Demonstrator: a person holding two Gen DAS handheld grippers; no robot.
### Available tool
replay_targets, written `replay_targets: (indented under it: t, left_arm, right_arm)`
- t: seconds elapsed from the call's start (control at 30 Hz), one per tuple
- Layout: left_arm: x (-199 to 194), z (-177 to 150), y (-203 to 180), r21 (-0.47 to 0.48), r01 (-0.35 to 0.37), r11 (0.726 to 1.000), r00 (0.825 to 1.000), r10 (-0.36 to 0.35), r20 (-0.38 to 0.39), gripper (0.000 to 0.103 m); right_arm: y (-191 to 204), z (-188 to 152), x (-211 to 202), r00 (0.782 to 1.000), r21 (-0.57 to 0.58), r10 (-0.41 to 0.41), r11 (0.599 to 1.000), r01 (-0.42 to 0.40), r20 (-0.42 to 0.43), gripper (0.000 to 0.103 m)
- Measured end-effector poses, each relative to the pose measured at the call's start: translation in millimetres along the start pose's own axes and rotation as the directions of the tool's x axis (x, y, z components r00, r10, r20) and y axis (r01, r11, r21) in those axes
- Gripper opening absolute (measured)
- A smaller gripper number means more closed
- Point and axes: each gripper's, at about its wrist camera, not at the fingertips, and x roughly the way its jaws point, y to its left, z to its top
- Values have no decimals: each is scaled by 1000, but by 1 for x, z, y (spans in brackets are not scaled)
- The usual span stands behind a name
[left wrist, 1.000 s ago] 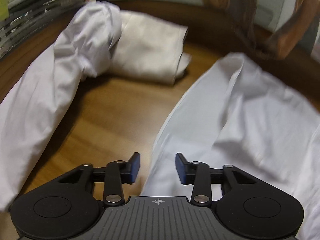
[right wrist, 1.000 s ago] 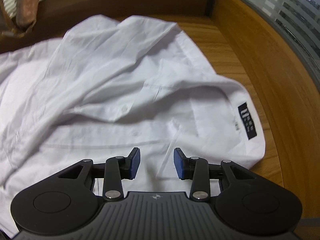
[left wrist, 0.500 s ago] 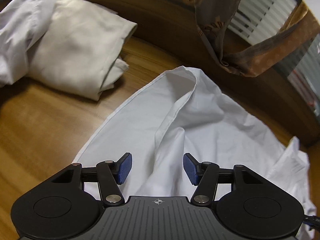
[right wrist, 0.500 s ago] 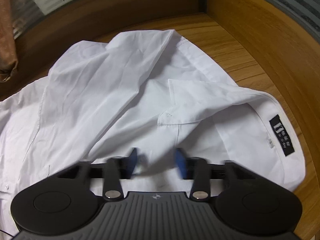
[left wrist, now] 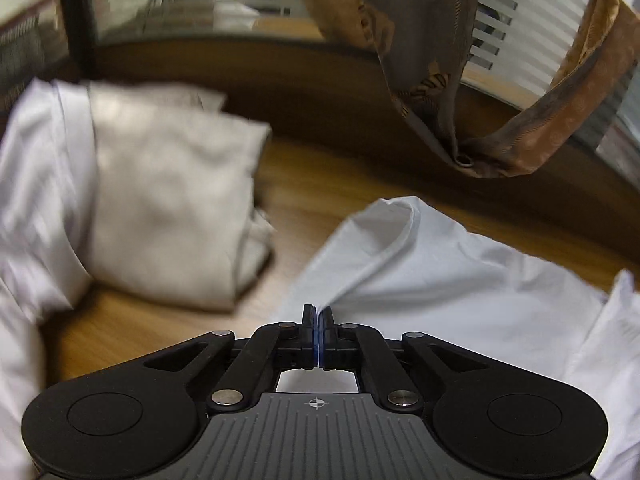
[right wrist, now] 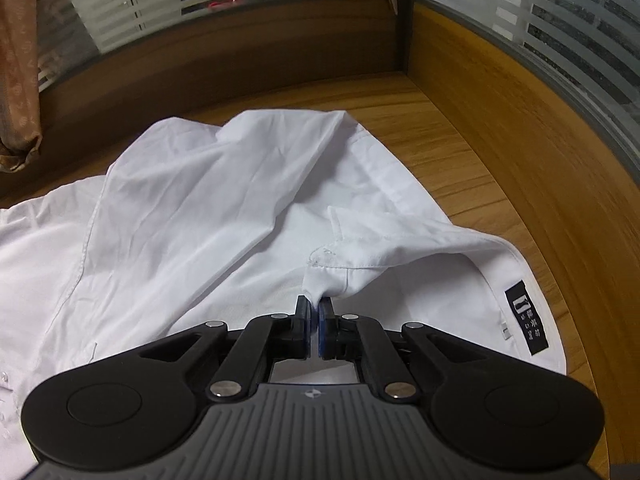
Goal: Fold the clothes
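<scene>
- Left tongs point(left wrist: 318, 312), in the left wrist view, are clenched on a fold of the white shirt point(left wrist: 448, 276), which lies spread over the wooden desk point(left wrist: 332, 184); the cloth rises in a ridge from the pinch.
- Just left of it sits a folded beige garment point(left wrist: 168, 196), with another white garment point(left wrist: 36, 184) at the far left edge.
- Right tongs point(right wrist: 315, 305), in the right wrist view, are clenched on a tuck of the same shirt just below the collar point(right wrist: 408, 256); the black label point(right wrist: 526, 322) shows on the inner neckband.
- Risk: both pinches look shallow, so a quick lift could pull the thin fabric free.
- Risk: uneven pulling between the two hands would likely skew the fold, and a wide sweep could drag cloth into the beige garment nearby.
</scene>
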Motion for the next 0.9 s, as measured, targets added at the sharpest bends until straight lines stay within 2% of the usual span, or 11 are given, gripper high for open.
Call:
replay_targets:
  t: [0.1,0.17,0.23,0.3,0.37,0.63,0.9]
  left_arm:
    - [14,2,3,35,-50,998,999,51,-18,5]
    - [21,-2,9,9,-24,1000,999,25,-41,8]
    - [26,-9,13,-16,12,1000,998,-13,-59,21]
    - [27,-19,15,-25,52,998,996,-53,-65,47]
    - [27,-31,14,-24,66,998,995,-68,-73,48]
    - [27,-80,18,-48,46,998,990,-52,-131,53]
    - [35,-92,2,7,1,1000,994,0,-107,52]
  right_arm:
    - [-2,-3,5,1000,2,-9,1000,9,-15,3]
    - [-3,-4,8,1000,9,-7,1000,7,-29,3]
    - [0,-4,10,999,-2,-10,1000,10,-36,3]
    - [2,-5,12,999,-9,-13,1000,13,-44,4]
    - [2,-5,14,999,-7,-13,1000,12,-53,4]
    - [3,-11,20,997,-14,-18,1000,17,-77,5]
    - [5,-14,25,996,-29,-24,999,21,-85,6]
